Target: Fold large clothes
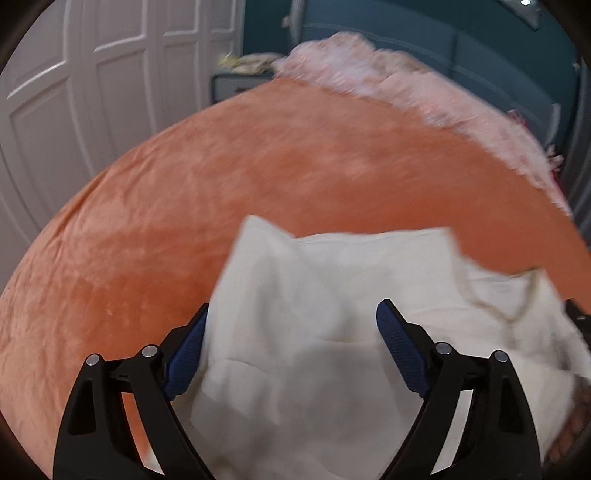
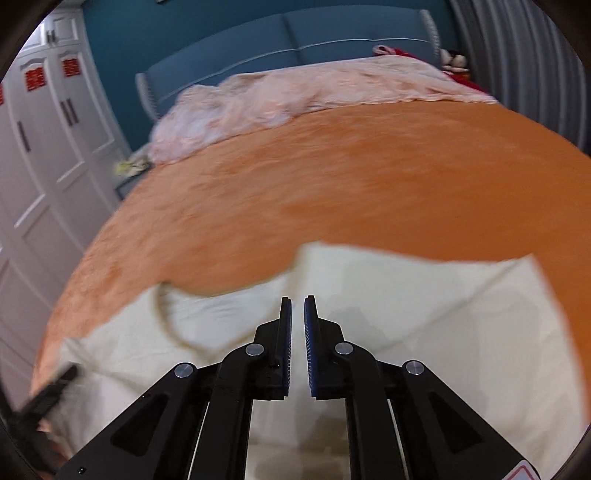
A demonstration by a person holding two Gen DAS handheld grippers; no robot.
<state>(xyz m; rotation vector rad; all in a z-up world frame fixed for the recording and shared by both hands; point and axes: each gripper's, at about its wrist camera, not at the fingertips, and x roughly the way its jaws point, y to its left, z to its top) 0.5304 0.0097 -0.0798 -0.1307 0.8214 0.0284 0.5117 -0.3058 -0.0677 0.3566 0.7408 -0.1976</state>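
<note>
A large white garment [image 1: 332,288] lies spread on an orange bedspread [image 1: 221,184], its neckline [image 1: 513,314] toward the right in the left wrist view. My left gripper [image 1: 294,306] is open wide just over the garment's left part. Cloth lies between its blue pads, and a fold edge covers part of the left pad [image 1: 184,362]. In the right wrist view the same garment [image 2: 406,314] fills the foreground, neckline [image 2: 177,332] to the left. My right gripper [image 2: 297,299] hovers above its middle, jaws nearly together with only a thin slit and nothing between them.
A crumpled pink blanket [image 2: 295,92] lies along the head of the bed, against a blue headboard [image 2: 295,33]. White wardrobe doors [image 2: 44,166] stand to the left of the bed. Bare orange bedspread [image 2: 332,184] stretches beyond the garment. The pictures are motion-blurred.
</note>
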